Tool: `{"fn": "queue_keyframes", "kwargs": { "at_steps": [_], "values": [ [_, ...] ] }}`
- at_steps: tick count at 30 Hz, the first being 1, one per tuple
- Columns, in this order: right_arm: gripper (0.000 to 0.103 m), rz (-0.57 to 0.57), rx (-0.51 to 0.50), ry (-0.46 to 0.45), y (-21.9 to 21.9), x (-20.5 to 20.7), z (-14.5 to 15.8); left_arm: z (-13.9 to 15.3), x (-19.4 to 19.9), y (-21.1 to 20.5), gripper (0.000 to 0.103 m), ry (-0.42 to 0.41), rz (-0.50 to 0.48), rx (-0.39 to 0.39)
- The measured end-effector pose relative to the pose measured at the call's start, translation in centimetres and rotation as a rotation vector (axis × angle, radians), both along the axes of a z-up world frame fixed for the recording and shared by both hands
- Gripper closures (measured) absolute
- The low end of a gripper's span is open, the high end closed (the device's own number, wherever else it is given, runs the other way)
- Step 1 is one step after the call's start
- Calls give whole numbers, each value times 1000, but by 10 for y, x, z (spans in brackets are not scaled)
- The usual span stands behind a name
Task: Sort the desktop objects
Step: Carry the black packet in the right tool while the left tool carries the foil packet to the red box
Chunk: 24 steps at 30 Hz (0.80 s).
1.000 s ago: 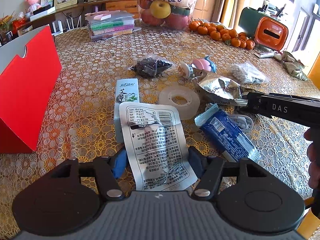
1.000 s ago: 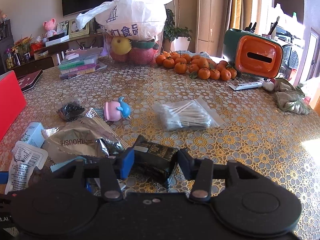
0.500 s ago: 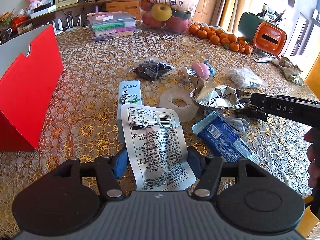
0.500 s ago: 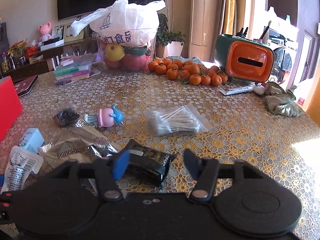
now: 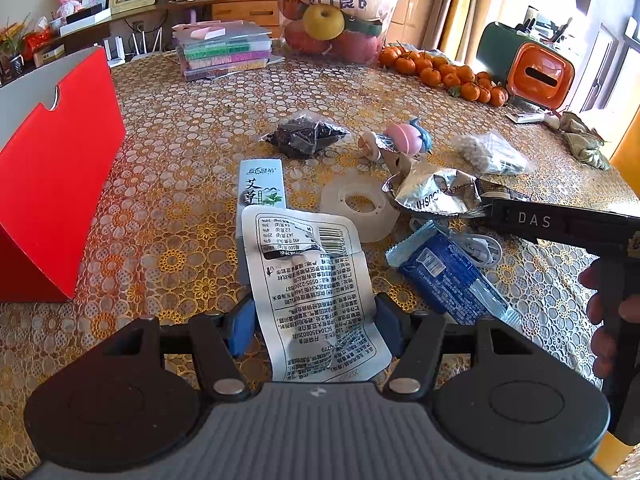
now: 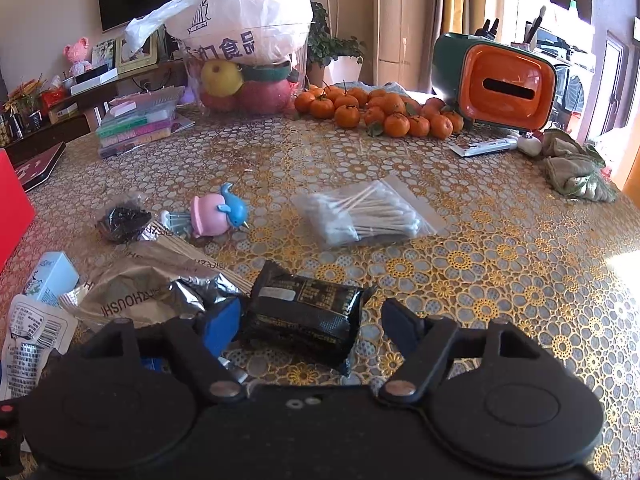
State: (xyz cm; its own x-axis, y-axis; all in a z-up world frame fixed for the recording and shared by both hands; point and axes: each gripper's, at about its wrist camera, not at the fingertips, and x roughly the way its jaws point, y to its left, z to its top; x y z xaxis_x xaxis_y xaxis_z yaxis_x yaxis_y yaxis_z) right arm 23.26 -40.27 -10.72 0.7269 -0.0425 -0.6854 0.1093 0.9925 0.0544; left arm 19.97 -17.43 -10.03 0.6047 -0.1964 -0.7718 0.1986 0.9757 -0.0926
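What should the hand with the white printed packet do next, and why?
Probably carry the white printed packet left toward the open red cardboard box. The left gripper is shut on it, and its far end overlaps the pale blue carton.

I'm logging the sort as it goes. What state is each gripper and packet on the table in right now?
left gripper: shut on the white printed packet
right gripper: open, jaws astride the black packet, right jaw clear of it
black packet: lying flat on the table
foil bag: torn open, crumpled
cotton swab bag: lying flat
blue packet: lying flat
red box: standing, open at the top
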Motion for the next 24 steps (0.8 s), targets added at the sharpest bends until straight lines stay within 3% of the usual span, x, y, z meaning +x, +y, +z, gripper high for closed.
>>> {"fn": "queue_keyframes", "kwargs": {
  "at_steps": [1, 7, 24],
  "values": [
    [38, 2, 9, 1, 0, 0, 0, 0, 0, 0, 42, 0, -1, 0],
    [42, -1, 11, -9, 1, -3, 6, 6, -3, 1, 42, -11, -8, -4],
    [42, 71, -23, -96, 27, -49, 72, 55, -26, 18, 42, -66, -41, -29]
  ]
}}
